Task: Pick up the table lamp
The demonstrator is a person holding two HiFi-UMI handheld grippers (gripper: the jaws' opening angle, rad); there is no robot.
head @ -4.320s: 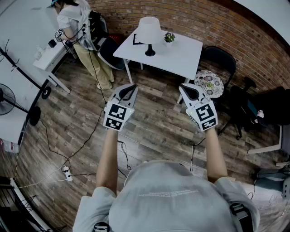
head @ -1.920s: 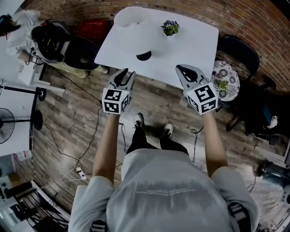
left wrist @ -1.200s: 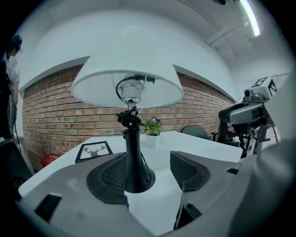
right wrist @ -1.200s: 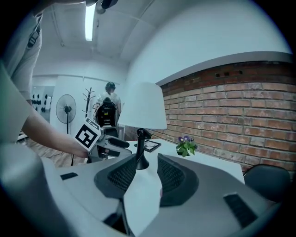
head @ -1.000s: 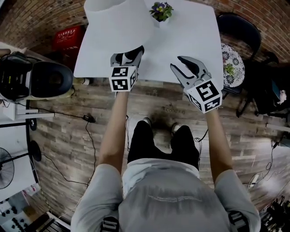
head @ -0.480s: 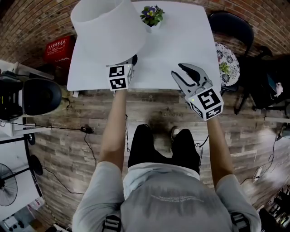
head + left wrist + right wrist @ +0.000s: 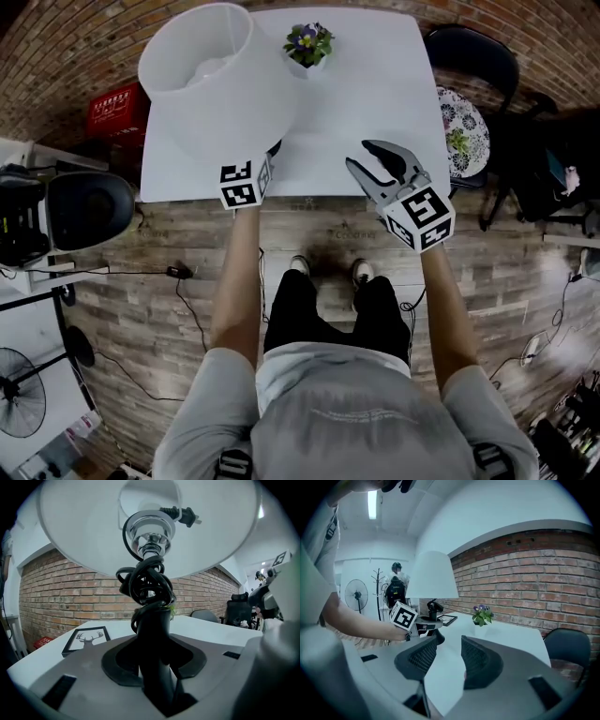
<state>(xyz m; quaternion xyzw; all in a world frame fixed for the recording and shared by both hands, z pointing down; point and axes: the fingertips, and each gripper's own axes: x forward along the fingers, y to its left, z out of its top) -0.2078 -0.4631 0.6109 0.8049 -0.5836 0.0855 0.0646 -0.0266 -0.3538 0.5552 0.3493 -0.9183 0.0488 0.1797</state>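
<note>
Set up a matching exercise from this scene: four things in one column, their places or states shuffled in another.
1. left gripper
2. right gripper
3. black cord
4. potted plant

A. stands on the table, away from both grippers
B. wound round the lamp's stem
C. jaws apart, nothing between them
D. jaws on the lamp's stem

Pairs: 1-D, 2-C, 3-B, 4-A.
The left gripper's jaws have just been closing, with the stem between them.

Left tongs just closing onto lamp stem, right tongs parted, empty
</note>
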